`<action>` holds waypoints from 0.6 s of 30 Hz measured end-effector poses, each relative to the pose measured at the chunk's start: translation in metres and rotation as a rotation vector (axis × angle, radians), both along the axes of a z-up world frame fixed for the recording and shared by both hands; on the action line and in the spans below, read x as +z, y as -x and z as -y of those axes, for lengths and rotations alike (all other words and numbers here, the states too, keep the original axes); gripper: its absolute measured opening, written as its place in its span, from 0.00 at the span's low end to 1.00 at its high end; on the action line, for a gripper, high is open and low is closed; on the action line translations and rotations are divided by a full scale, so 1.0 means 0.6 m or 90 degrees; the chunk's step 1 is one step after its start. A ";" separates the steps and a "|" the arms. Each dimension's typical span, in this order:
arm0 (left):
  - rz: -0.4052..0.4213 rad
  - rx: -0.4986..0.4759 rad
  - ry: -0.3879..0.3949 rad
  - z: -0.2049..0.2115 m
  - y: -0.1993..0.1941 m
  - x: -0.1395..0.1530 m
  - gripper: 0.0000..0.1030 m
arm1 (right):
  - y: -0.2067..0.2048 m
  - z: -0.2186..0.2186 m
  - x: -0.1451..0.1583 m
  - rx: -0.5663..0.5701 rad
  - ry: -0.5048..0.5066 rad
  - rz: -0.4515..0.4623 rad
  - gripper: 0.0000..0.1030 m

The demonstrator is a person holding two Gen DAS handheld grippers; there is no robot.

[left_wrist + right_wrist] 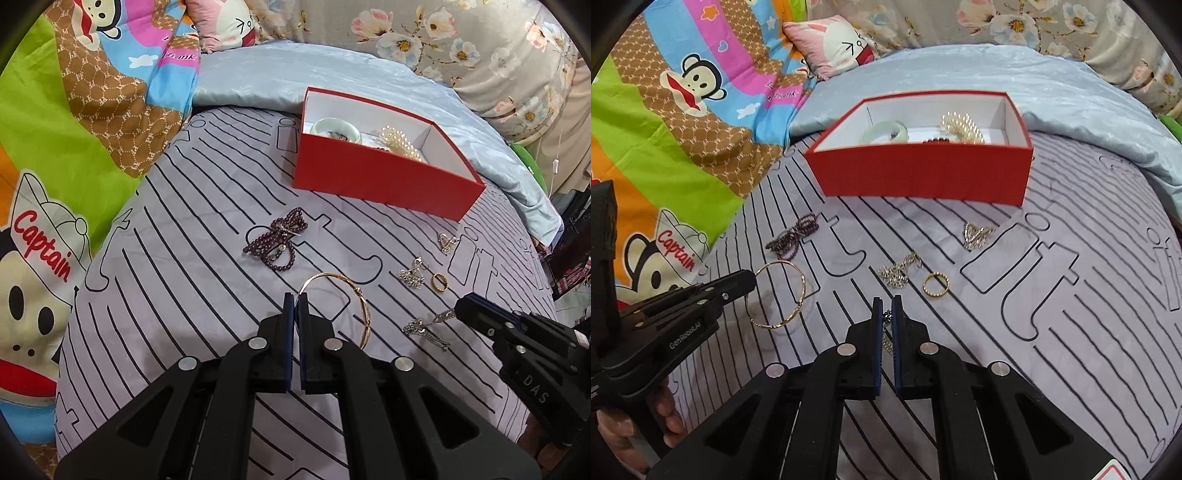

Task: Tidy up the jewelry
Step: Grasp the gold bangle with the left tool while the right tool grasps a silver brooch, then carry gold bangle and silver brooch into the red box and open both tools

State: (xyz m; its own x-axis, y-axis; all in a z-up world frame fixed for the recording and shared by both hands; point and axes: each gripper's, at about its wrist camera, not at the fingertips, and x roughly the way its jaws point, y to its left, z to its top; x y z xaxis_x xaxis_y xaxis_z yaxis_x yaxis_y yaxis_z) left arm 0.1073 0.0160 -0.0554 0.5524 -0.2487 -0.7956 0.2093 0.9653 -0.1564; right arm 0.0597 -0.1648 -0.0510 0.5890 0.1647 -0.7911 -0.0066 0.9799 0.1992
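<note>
While the right claw [886, 308] is clamping a silver chain [886, 334], the red box [923, 177] is sitting straight ahead, beyond it. The left claw [296, 306] is pinching the gold bangle [354, 295], box ahead-right.

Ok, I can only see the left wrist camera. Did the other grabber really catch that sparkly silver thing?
Observer: It looks like it. In the right wrist view, the right gripper has its pads narrowly closed around the silver earring, which sits between them.
Operator: And inside the red box, what am I missing?
Observer: Some dark beads lie beside the pearls. The front wall nearly hides them from your side.
Operator: Who is holding my grabber?
Observer: A bare hand is wrapped around the handle of the left gripper.
</note>
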 end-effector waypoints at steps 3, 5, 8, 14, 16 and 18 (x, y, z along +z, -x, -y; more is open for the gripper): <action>0.006 -0.003 0.002 0.003 0.002 0.011 0.01 | 0.006 0.006 0.026 -0.002 0.000 0.017 0.04; 0.010 -0.006 0.003 0.006 0.004 0.017 0.01 | 0.008 0.010 0.039 -0.004 0.000 0.027 0.04; 0.016 -0.010 0.004 0.010 0.005 0.028 0.01 | 0.013 0.017 0.061 -0.008 0.003 0.040 0.04; 0.030 -0.023 0.007 0.018 0.004 0.058 0.01 | 0.016 0.035 0.110 -0.019 0.007 0.070 0.04; 0.037 -0.027 0.011 0.023 0.004 0.073 0.01 | 0.016 0.041 0.129 -0.020 0.008 0.083 0.04; 0.044 -0.033 0.013 0.026 0.002 0.087 0.01 | 0.015 0.047 0.147 -0.021 0.009 0.095 0.04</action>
